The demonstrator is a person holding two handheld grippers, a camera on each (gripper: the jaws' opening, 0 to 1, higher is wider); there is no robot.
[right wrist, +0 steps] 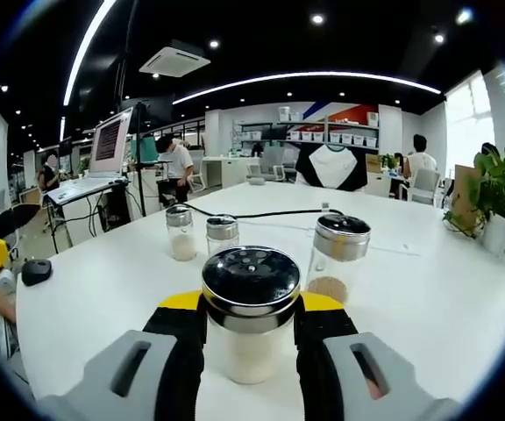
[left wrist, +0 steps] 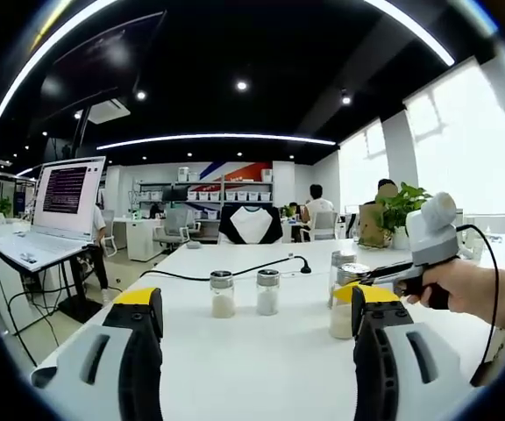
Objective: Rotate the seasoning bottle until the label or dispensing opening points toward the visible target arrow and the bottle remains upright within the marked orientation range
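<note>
A glass seasoning bottle (right wrist: 251, 351) with white contents and a black perforated lid stands upright on the white table (right wrist: 428, 289). My right gripper (right wrist: 251, 309) is shut on it, a black pad pressed against each side of the glass. In the left gripper view, a hand brings that right gripper (left wrist: 359, 279) in from the right, over the same bottle (left wrist: 341, 319). My left gripper (left wrist: 254, 303) is open above the near table with nothing between its jaws, and its right jaw partly hides that bottle.
Two small shaker bottles (left wrist: 223, 295) (left wrist: 268, 292) stand mid-table. A bottle with brown contents (right wrist: 337, 259) is just right of the held one. A black cable (left wrist: 235, 272) crosses the far table. A laptop (left wrist: 64, 197) is at the left, a potted plant (right wrist: 498, 189) at the right, and a black mouse (right wrist: 35, 272) by the left edge.
</note>
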